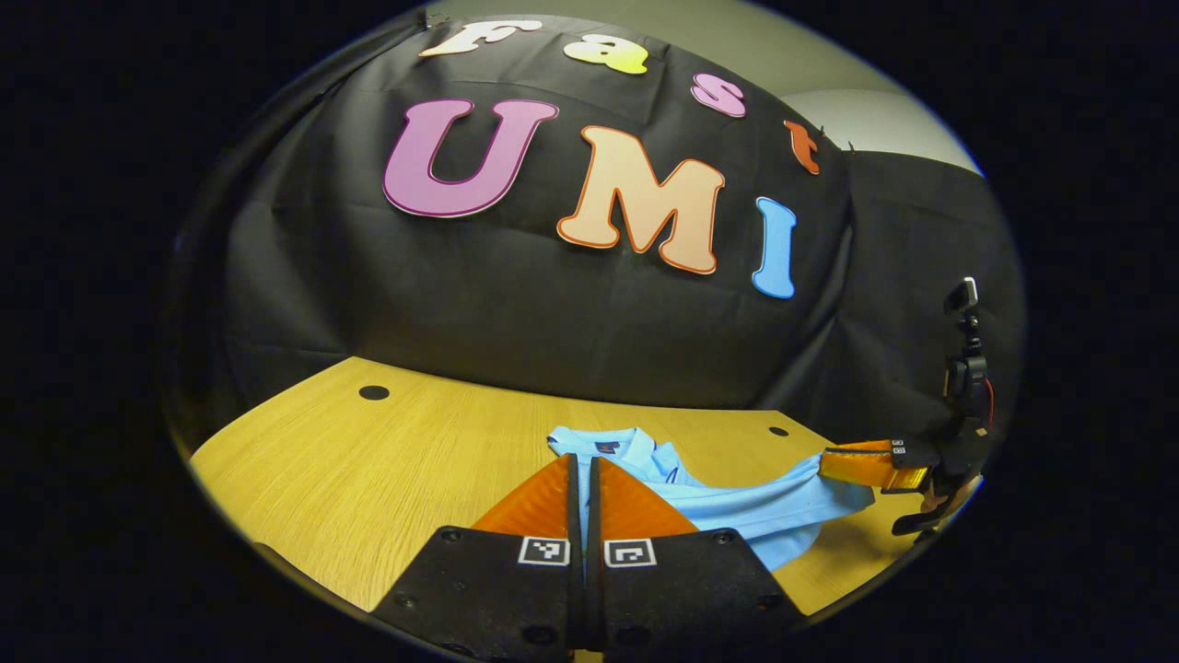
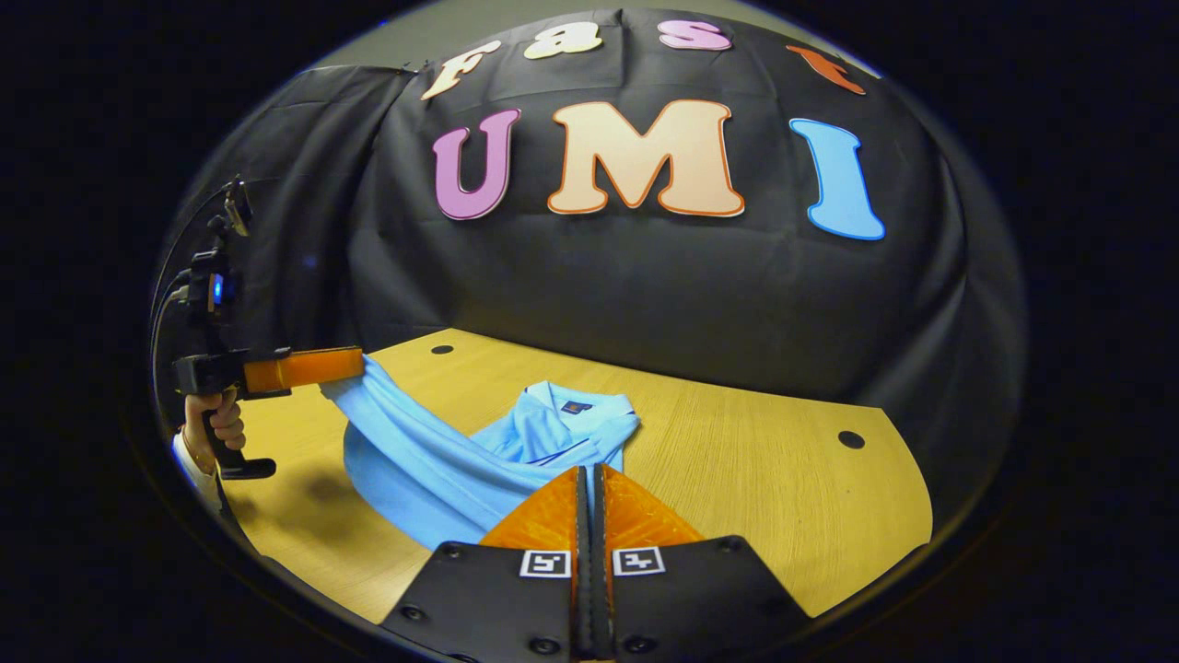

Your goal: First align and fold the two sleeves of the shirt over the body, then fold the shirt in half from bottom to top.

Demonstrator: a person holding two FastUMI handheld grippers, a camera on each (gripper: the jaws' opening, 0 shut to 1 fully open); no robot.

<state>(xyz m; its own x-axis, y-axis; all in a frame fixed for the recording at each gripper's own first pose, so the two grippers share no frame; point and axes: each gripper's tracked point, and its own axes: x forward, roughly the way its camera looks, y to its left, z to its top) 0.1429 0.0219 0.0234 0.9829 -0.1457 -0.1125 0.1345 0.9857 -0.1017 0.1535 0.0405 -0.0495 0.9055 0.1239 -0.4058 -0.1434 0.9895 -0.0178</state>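
Left gripper view: left gripper (image 1: 583, 465) closed, fingers pinched on shirt (image 1: 737, 502) cloth, near the collar side. Shirt lies on table (image 1: 368, 460), stretching rightward to right gripper (image 1: 843, 463), which clamps the far edge, lifted off the table.

Right gripper view: right gripper (image 2: 589, 474) closed on shirt (image 2: 442, 470), low near the table (image 2: 783, 479). Left gripper (image 2: 355, 366), held by a hand (image 2: 214, 419), grips a raised corner at the left; cloth sags between them. Collar (image 2: 576, 401) lies straight ahead, toward the wall. Long axis runs gripper to gripper, so both held corners likely need to carry forward toward the collar together.
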